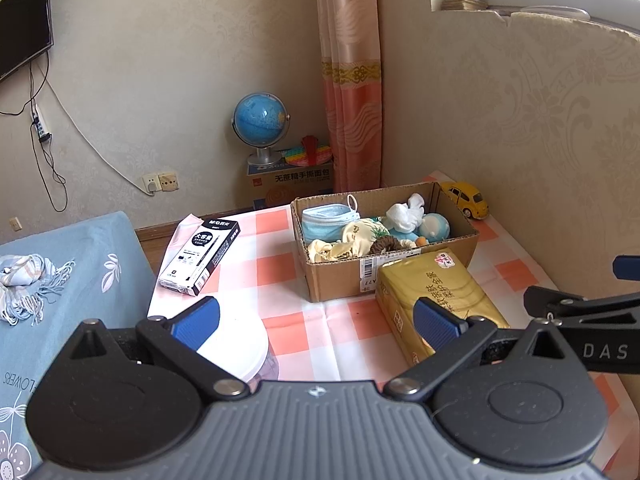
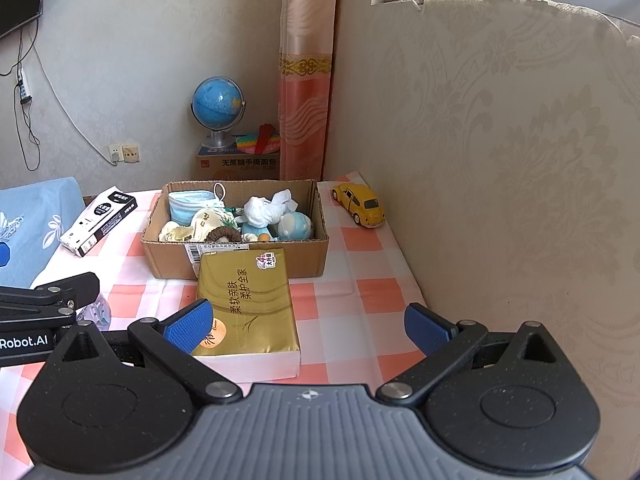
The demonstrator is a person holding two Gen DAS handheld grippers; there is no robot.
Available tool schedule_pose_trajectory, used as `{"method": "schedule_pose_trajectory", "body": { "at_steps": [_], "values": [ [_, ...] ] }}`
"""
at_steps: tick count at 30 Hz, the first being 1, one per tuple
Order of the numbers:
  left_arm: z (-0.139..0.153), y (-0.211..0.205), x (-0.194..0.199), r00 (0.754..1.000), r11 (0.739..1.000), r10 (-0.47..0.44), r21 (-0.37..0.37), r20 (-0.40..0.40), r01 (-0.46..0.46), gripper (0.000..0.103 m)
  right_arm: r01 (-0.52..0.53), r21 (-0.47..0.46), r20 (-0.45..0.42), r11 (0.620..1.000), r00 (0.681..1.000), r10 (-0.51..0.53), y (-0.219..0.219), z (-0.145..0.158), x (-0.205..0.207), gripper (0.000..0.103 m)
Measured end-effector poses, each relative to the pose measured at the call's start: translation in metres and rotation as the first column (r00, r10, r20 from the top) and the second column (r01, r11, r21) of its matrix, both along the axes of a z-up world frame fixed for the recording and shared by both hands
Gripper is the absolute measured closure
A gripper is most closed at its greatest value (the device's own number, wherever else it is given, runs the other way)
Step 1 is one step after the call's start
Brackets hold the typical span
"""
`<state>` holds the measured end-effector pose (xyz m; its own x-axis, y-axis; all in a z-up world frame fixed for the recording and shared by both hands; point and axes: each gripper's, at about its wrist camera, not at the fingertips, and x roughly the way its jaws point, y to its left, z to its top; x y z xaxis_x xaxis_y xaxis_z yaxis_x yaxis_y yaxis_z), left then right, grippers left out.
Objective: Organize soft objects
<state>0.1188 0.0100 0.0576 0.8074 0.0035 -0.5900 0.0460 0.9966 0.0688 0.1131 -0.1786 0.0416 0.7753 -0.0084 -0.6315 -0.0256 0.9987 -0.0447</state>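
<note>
A tissue pack (image 2: 246, 304) lies before the cardboard box (image 2: 236, 258); a toy car (image 2: 360, 203) sits right, a pen box (image 2: 100, 220) left.

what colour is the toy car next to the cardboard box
Yellow; the toy car shows best in the right wrist view.

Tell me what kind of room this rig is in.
Most likely a lived-in home room, perhaps a bedroom or living room. A wall-mounted TV hangs over trailing cables, a curtain hangs by the window, and a globe stands on a carton beyond the checked tablecloth.
</note>
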Motion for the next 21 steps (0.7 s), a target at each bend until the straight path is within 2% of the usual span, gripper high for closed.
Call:
{"method": "schedule_pose_trajectory", "body": {
  "at_steps": [21],
  "values": [
    [0.0005,-0.0004,-0.0003,1.000,1.000,0.002,-0.001,0.000,-0.002,0.001,0.000,-0.003,0.007,1.000,1.000,0.000,-0.0028,0.0034,-0.0007,0.000]
  ]
}}
